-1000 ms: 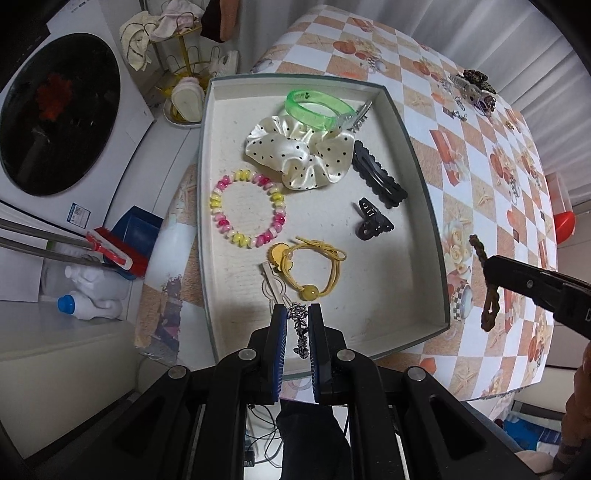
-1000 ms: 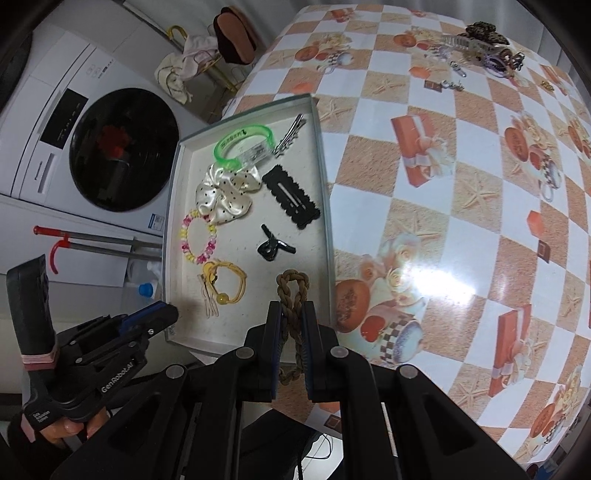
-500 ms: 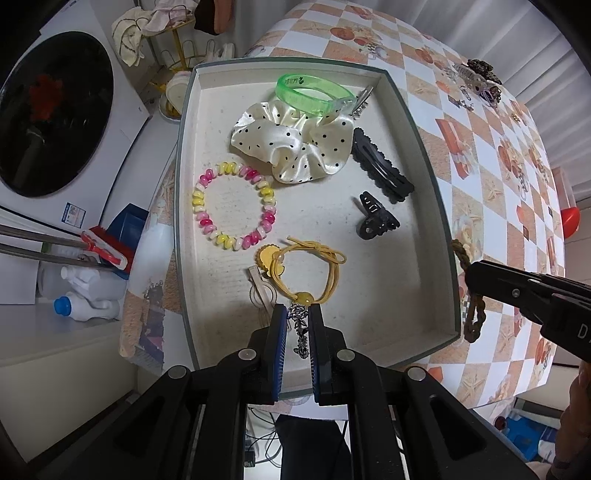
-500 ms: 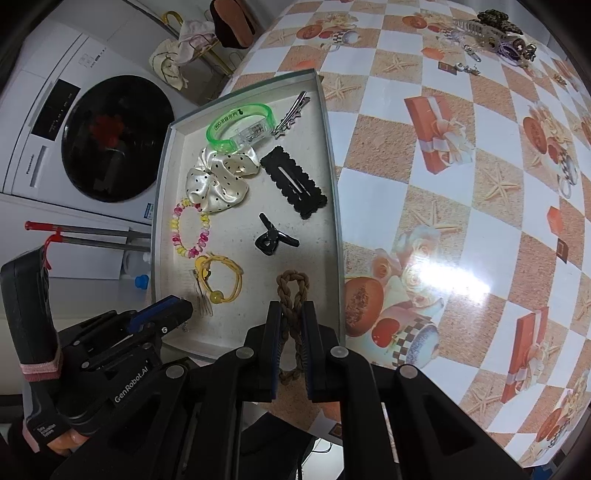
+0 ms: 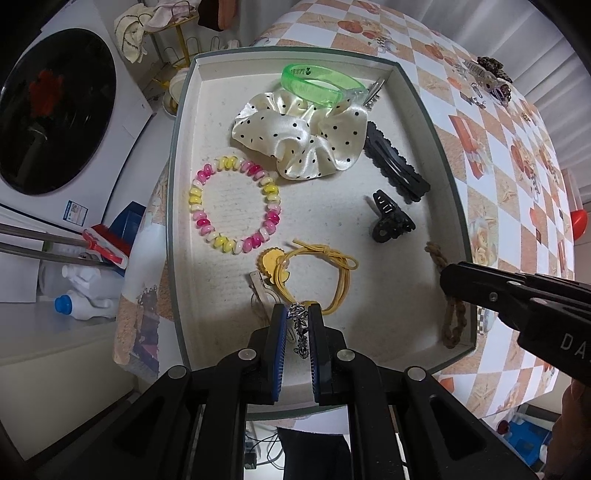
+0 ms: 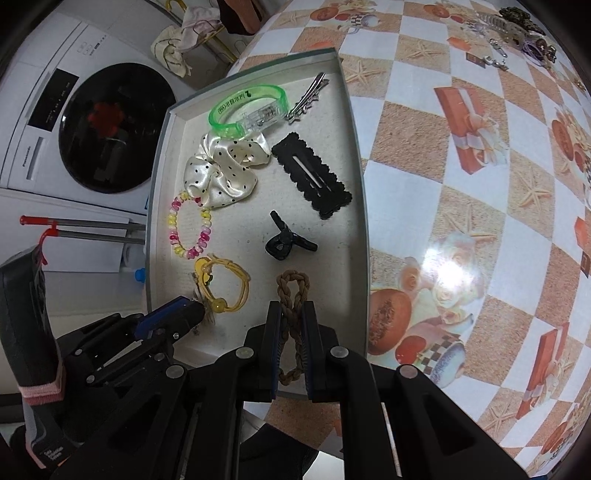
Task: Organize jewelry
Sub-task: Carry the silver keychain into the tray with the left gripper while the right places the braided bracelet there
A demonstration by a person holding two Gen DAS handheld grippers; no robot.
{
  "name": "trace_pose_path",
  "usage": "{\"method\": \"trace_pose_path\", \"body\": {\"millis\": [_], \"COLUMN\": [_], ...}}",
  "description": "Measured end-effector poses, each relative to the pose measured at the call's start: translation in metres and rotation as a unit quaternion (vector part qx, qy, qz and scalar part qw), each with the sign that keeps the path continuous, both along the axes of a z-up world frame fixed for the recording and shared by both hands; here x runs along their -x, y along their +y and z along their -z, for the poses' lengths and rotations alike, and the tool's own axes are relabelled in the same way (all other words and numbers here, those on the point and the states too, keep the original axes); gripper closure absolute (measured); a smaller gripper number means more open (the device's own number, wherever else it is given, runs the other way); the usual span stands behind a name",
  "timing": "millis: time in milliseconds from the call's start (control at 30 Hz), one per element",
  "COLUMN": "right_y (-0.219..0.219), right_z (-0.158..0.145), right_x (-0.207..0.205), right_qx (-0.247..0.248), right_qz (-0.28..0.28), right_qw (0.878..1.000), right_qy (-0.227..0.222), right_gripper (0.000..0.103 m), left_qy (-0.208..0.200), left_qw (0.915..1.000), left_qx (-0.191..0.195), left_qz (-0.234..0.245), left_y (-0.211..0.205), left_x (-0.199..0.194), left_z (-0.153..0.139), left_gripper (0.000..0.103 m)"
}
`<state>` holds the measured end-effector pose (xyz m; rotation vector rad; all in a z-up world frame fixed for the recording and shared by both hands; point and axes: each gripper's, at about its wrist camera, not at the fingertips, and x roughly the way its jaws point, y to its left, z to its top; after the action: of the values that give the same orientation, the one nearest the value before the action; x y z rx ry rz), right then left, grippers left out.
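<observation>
Right gripper (image 6: 290, 347) pinches braided brown loop (image 6: 291, 291) lengthwise, over tray (image 6: 364, 206)

The counter (image 6: 461, 177) has a shiny cloth with white and sandy squares, and little pictures of starfish, gift boxes and roses on it. A bright spot of light shines on the cloth. Beside the counter stands a white washing machine (image 5: 55, 122) with a big round dark door. Something red shows behind the glass. A gold wire rack (image 5: 177, 44) with rags on it stands near the machine. Down low lie a white bottle with a blue cap (image 5: 79, 302) and a red brush (image 5: 107, 249). Pale curtains (image 5: 491, 26) hang behind the counter.
</observation>
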<state>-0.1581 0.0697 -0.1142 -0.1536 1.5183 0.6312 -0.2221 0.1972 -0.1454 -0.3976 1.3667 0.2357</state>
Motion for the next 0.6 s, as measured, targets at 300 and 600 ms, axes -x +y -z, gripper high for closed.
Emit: {"method": "trace_pose_path", "body": {"millis": [300,600], "right_y": [0.011,0.020], "right_z": [0.019,0.043], "right_x": [-0.003,-0.003], "right_qx": [0.015,0.035], "right_qz": [-0.002,-0.005], "right_qw": [1.000,0.999], "right_qy": [0.003,0.010], "right_gripper": [0.092,0.091], "left_qy": [0.005,-0.001], "left_qw": [0.9999,0.9995], "left_qx": [-0.012,-0.029], "left_qz": [0.005,0.007], "left_y": [-0.003,-0.005], "left_x": [-0.005,-0.008], "left_z": [0.009,0.008], "left_gripper": [0.087,0.087]}}
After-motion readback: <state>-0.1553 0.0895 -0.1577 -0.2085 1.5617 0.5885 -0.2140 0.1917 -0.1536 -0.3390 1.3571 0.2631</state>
